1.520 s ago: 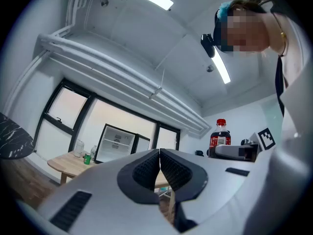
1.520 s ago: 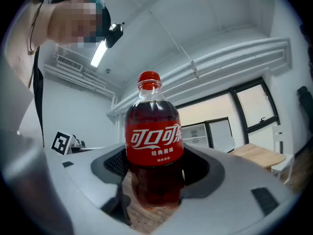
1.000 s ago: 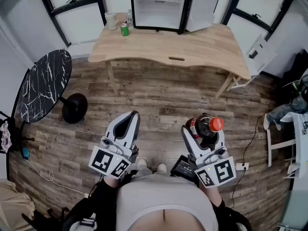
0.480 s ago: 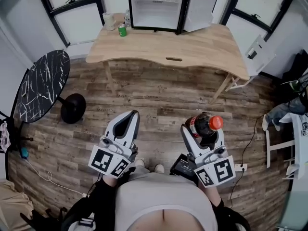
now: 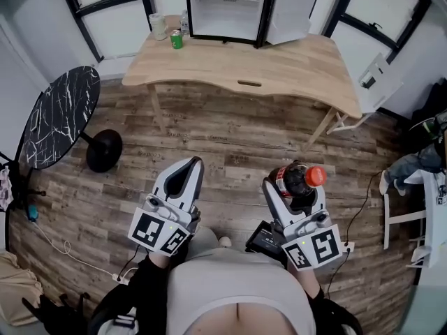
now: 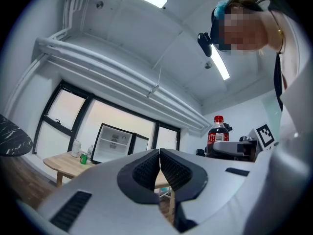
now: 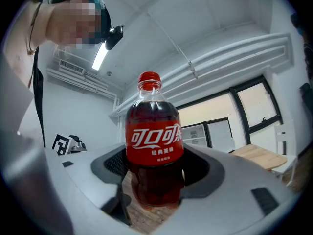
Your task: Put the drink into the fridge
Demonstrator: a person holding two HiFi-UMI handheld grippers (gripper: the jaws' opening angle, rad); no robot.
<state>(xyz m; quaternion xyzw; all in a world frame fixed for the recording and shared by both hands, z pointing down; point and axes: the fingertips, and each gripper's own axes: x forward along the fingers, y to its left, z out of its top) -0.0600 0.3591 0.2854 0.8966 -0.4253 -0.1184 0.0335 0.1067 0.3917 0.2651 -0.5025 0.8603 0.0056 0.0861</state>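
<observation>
My right gripper [image 5: 294, 190] is shut on a cola bottle [image 5: 299, 179] with a red cap and red label, held upright above the wooden floor; in the right gripper view the cola bottle [image 7: 154, 141] fills the space between the jaws. My left gripper [image 5: 187, 174] is shut with nothing in it, its pads touching [image 6: 160, 169]. The small fridge [image 5: 227, 9] stands open at the back of a wooden table [image 5: 279, 65], its door [image 5: 290, 12] swung right and its white shelves bare. From the left gripper view the fridge [image 6: 111, 145] is far ahead.
A green can [image 5: 177, 40], a white cup [image 5: 158, 26] and a clear bottle [image 5: 185, 24] stand on the table left of the fridge. A black marble round table [image 5: 59, 124] is at the left. A white chair [image 5: 408, 208] and cables lie at the right.
The view has shifted slightly toward the table; both grippers keep their pose, the right one still holding the bottle.
</observation>
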